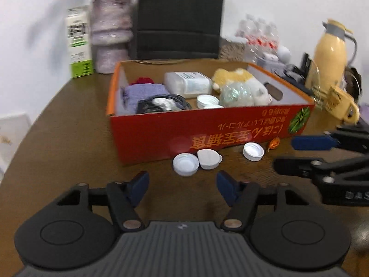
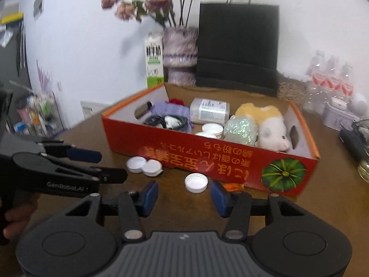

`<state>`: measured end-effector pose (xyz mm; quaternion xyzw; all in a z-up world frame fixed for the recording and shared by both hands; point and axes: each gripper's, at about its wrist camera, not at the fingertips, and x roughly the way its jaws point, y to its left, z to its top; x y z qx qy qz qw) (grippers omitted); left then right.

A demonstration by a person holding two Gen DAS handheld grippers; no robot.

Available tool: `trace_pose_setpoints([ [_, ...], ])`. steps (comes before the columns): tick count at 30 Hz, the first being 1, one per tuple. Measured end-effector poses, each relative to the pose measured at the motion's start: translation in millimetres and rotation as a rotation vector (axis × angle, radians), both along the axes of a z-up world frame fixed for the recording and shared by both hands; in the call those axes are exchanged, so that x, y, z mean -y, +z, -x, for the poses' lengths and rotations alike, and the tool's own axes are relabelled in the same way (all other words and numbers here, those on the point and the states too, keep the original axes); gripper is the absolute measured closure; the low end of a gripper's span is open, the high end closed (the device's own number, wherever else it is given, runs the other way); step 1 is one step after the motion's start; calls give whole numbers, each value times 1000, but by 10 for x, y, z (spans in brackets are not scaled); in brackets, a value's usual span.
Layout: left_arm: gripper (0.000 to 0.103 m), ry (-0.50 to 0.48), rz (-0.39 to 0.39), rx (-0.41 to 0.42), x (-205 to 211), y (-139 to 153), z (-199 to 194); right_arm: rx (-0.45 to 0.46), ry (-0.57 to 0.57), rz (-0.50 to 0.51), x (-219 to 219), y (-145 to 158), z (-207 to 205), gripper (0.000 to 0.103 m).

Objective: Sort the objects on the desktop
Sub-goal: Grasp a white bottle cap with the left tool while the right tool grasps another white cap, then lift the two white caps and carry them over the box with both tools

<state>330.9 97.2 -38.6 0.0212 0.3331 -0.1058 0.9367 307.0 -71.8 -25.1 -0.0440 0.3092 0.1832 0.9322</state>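
An open red cardboard box (image 1: 161,133) (image 2: 175,154) stands on the brown table. It holds a plush toy (image 1: 244,80), a clear plastic case (image 1: 188,83), purple cloth, dark cables and white caps. In front of it lie two touching white caps (image 1: 196,161) (image 2: 144,165), a third white cap (image 1: 253,151) (image 2: 196,182) and an orange wrapped candy (image 1: 273,143). My left gripper (image 1: 182,182) (image 2: 109,165) is open just short of the pair of caps. My right gripper (image 2: 184,192) (image 1: 288,153) is open, and the single cap lies just ahead of its fingertips. Neither holds anything.
Behind the box stand a black paper bag (image 2: 237,50), a vase of flowers (image 2: 180,55) and a green-and-white carton (image 1: 79,43). To the right are water bottles (image 2: 329,78), a yellow jug (image 1: 329,55), a yellow mug (image 1: 343,106) and small clutter. Bare table lies left of the box.
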Motion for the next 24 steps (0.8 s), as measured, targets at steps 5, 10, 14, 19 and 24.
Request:
trace_pose_setpoints([
  [5,36,12,-28,25,34,-167,-148,-19,-13,26,-22,-168,-251,58],
  [10,43,15,-9,28,37,-169,-181,-19,-15,18,-11,-288,-327,63],
  [14,66,63,21,33,-22,-159,-191,-12,24,3,-10,-301,-284,71],
  [19,74,88,30,35,-57,-146,-190,-16,25,-12,25,-288,-277,76],
  [24,74,93,25,40,-70,-136,-126,0,19,5,35,-274,-210,76],
])
